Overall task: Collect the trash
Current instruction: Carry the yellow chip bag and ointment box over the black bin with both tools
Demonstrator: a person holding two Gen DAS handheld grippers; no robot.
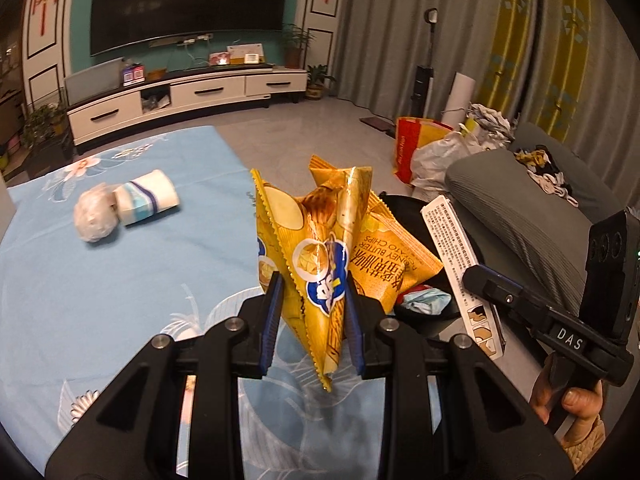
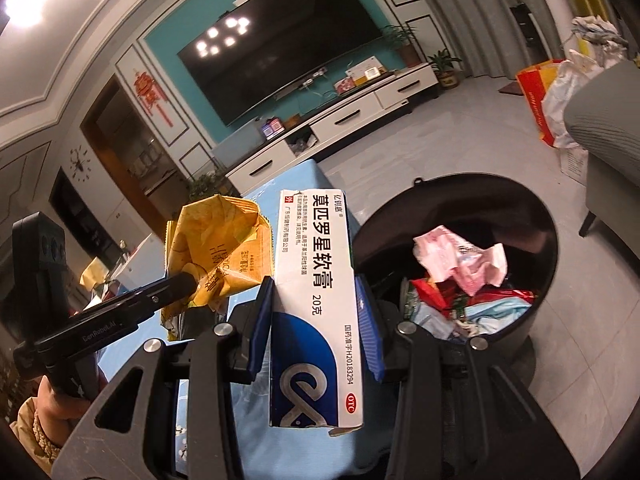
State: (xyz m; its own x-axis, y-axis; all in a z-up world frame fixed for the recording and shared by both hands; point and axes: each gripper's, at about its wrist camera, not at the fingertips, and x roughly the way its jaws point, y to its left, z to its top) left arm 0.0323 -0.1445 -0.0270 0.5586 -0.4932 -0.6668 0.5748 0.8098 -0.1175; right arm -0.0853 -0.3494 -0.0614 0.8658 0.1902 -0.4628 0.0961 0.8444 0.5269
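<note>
Left fingers (image 1: 276,312) pinch chip bag (image 1: 316,264); right fingers (image 2: 262,324) clamp medicine box (image 2: 316,280).

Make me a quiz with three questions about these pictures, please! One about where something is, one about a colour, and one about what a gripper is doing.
1. Where is the black trash bin?
A. On the TV cabinet
B. On the floor beside the blue-covered table
C. On the grey sofa

2. What colour is the chips bag?
A. Yellow
B. Green
C. Purple

3. What is the right gripper doing?
A. Standing open with nothing in it
B. Clamping a white and blue medicine box
C. Clamping a paper roll

Answers:
1. B, since the bin stands on the floor tiles next to the table, with trash already inside.
2. A, since the crinkled bag clamped in the left gripper is yellow with blue marks.
3. B, since the medicine box sits pressed between its two blue pads.
</note>
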